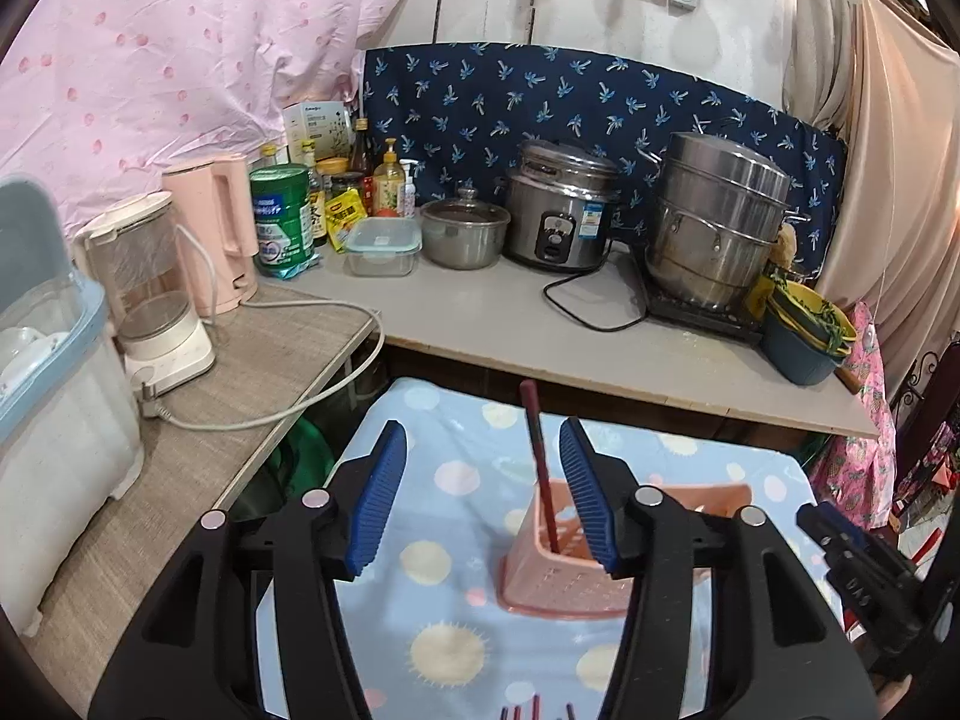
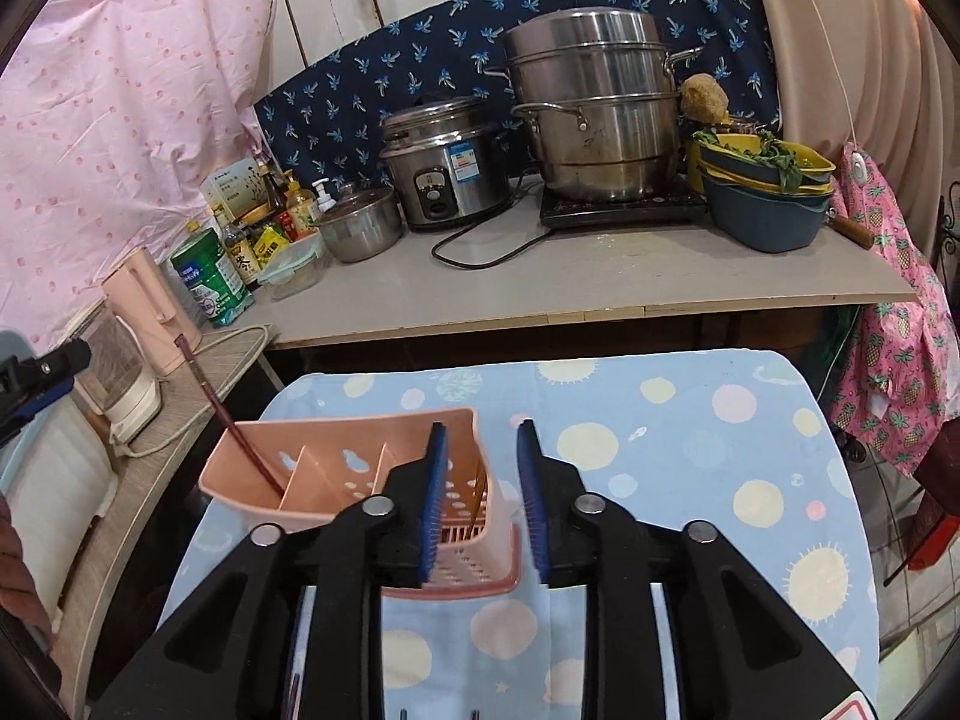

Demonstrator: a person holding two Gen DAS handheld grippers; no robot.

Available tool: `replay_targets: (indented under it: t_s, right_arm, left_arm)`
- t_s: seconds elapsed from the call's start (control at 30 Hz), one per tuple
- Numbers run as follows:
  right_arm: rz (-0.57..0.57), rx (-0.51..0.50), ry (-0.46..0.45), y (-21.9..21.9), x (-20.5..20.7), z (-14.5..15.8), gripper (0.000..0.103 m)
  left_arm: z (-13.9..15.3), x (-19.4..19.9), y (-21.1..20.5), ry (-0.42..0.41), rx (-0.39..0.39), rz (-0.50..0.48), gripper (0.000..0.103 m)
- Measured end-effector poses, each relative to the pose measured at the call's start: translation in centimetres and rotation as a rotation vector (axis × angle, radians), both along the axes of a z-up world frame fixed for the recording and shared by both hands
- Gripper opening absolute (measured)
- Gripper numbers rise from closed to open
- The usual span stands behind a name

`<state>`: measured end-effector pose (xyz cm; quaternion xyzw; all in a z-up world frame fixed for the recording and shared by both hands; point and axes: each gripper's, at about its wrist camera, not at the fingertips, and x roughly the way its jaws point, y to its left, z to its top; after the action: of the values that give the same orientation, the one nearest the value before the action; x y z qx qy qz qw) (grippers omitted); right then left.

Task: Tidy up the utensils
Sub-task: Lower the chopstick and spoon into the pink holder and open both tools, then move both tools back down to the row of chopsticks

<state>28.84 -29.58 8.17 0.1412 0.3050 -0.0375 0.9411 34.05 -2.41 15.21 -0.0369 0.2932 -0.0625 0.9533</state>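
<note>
While both claws gape empty, only the right wrist view shows the caddy's [image 2: 354, 474] dividers beside the chopstick [image 2: 231, 420].

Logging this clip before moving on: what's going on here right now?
A person is sorting chopsticks into a pink utensil holder on a dotted blue cloth. One dark red chopstick already stands in the holder's end compartment. The left hand-held gripper and right hand-held gripper are both open and empty. More chopstick tips show at the left view's bottom edge.
</note>
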Motion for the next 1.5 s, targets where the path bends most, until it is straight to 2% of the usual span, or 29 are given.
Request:
replay_targets:
  t_s: [0.3,0.63,0.93,1.07,1.5]
  right_arm:
    - [0.024,-0.038,-0.01,2.0,-6.6,0.3,0.034]
    - [0.055,-0.096,0.015,4.9,-14.0,-1.6,0.035]
    - [0.056,-0.079,0.084,6.3,-19.2,-5.2,0.035]
    - [0.051,-0.113,0.119,7.2,-21.0,-7.2,0.035]
    - [0.07,-0.094,0.228,8.7,-24.2,-12.5,0.035]
  left_arm:
    - [-2.8,-5.1,2.7,0.053,0.051,0.03,0.052]
    - [-7.0,-11.1,5.1,0.115,0.078,0.053,0.052]
    - [-10.6,-16.1,5.7,0.154,0.121,0.069,0.052]
    - [-12.2,-17.8,5.8,0.177,0.134,0.07,0.052]
    - [-16.6,-21.6,5.2,0.247,0.175,0.049,0.052]
